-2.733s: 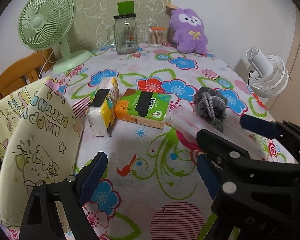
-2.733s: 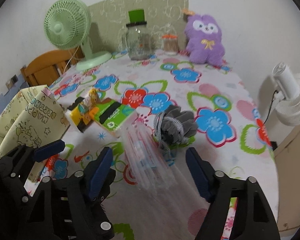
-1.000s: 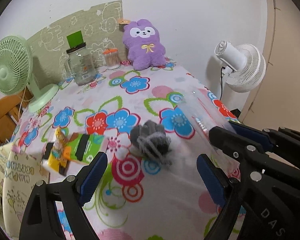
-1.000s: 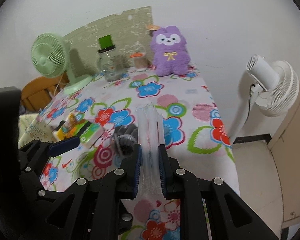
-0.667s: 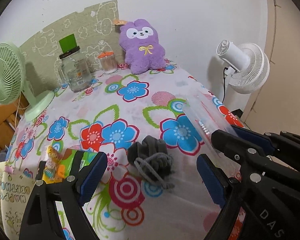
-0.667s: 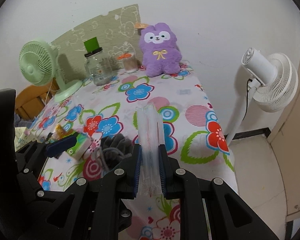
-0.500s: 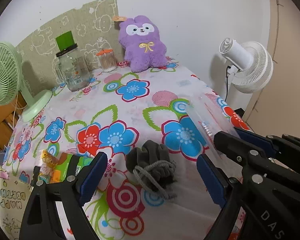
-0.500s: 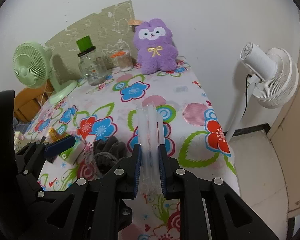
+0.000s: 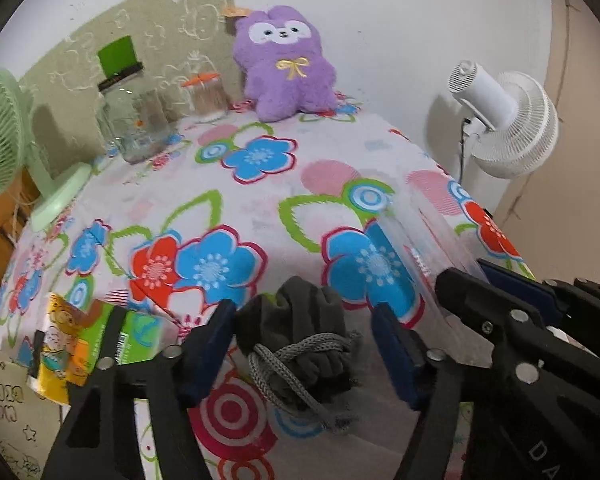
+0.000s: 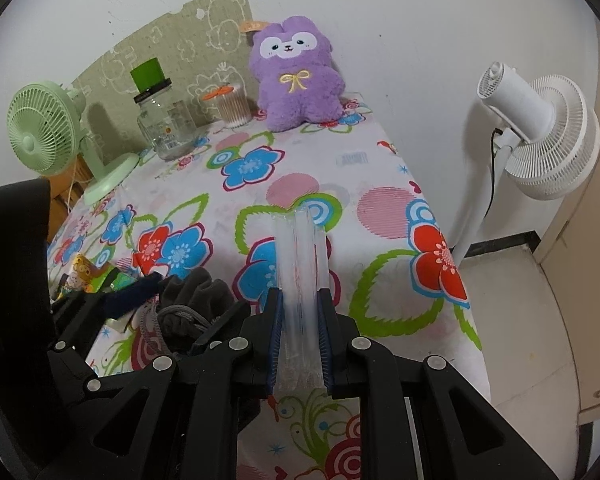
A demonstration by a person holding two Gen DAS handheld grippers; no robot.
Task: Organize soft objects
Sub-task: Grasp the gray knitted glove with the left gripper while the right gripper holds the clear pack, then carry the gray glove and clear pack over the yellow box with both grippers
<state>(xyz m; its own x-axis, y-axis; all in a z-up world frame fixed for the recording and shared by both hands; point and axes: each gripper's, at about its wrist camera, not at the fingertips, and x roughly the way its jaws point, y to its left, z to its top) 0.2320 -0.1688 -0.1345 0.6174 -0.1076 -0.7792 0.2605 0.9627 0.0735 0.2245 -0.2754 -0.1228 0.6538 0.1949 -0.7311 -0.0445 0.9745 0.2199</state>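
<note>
Grey drawstring pouch (image 9: 300,344) sits on the flowered tablecloth (image 9: 228,200) near the front edge, bunched into a soft lump, cord (image 9: 288,364) knotted across its near face. Left gripper (image 9: 302,344) is straddling it with jaws closing. The left pad looks to be at or touching the fabric; the right pad still shows a gap.

Right gripper (image 10: 299,328) has its jaws pressed onto a clear folded plastic bag (image 10: 299,256), which sticks out forward over the cloth, just right of the pouch.

Step in hand, as I read it: pinch the pouch, then get it into the bag.

How to do it well:
- Centre the lump before the pads bite. It sits closer to the left pad, so a one-sided squeeze will likely shove it sideways on the cloth.
- Bite into the fabric body, not just the cord. A cord-only grip would let the pouch dangle and swing.
- Keep the tips clear of the tablecloth, or they'll pinch cloth along with the pouch.
- Soft item compresses, so expect the pads to travel well in before the hold is firm.
- Bag mouth looks flat. Can't tell which end opens, and it will need spreading first.

Tissue packs (image 9: 80,344) are close on the left; avoid nudging them.
</note>
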